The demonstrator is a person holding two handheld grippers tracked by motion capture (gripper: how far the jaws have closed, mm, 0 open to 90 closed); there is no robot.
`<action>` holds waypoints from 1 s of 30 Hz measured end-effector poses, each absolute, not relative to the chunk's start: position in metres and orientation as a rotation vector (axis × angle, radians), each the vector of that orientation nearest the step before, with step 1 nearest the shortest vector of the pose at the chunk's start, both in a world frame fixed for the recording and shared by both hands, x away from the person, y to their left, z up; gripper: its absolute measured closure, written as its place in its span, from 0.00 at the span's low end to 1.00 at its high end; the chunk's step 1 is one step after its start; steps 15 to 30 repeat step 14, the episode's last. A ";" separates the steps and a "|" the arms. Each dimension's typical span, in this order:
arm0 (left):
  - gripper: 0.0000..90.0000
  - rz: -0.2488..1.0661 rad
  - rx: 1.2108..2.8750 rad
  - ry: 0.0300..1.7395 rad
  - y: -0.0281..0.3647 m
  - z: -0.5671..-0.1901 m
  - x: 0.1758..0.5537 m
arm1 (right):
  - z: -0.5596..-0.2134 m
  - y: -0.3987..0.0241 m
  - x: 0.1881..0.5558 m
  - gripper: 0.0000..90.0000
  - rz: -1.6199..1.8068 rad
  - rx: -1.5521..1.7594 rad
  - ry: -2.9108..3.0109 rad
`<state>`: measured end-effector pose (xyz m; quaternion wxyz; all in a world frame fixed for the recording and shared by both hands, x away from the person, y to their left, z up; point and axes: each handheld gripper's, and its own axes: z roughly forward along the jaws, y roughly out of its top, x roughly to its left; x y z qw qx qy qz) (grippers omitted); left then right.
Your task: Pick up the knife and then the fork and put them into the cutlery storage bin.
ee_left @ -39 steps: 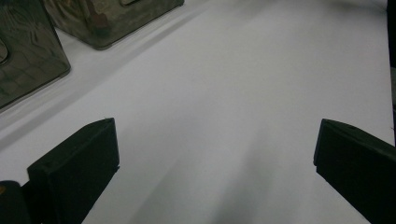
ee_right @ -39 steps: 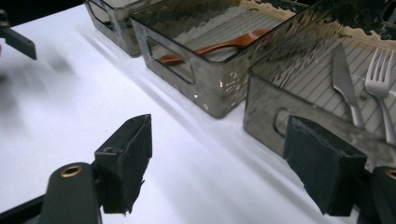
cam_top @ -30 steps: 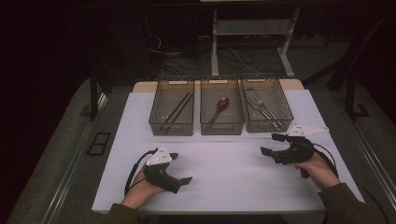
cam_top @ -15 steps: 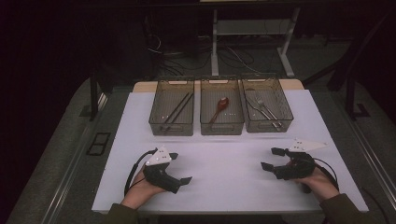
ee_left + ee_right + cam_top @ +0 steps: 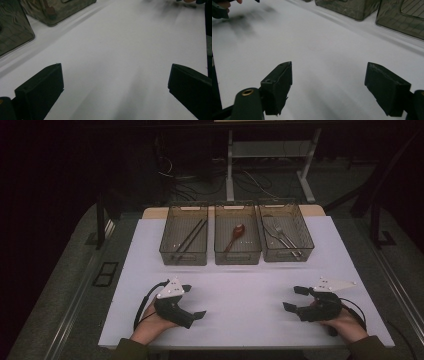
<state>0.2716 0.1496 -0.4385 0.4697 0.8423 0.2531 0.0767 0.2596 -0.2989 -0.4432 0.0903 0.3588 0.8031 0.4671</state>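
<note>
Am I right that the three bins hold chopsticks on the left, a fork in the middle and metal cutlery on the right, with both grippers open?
Not quite: the middle bin holds a spoon, as the high view shows. Chopsticks left, metal cutlery right, and left gripper and right gripper open are correct.

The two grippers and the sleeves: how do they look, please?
Both the left gripper and the right gripper are black, each with a pale grey three-cornered plate on top, a black cable trailing behind, and blocky black fingers. The sleeves are dark olive.

Left gripper (image 5: 115, 92) fingers (image 5: 41, 90) spread wide over white table (image 5: 120, 50); two bins (image 5: 15, 30) upper left.
</note>
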 end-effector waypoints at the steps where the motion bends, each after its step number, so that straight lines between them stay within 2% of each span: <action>1: 0.00 0.189 2.067 0.619 0.150 -0.438 0.272 | -0.444 -0.299 0.260 0.24 1.385 1.068 2.391; 30: 0.00 0.188 2.073 0.617 0.149 -0.439 0.272 | -0.443 -0.299 0.260 0.23 1.394 1.052 2.388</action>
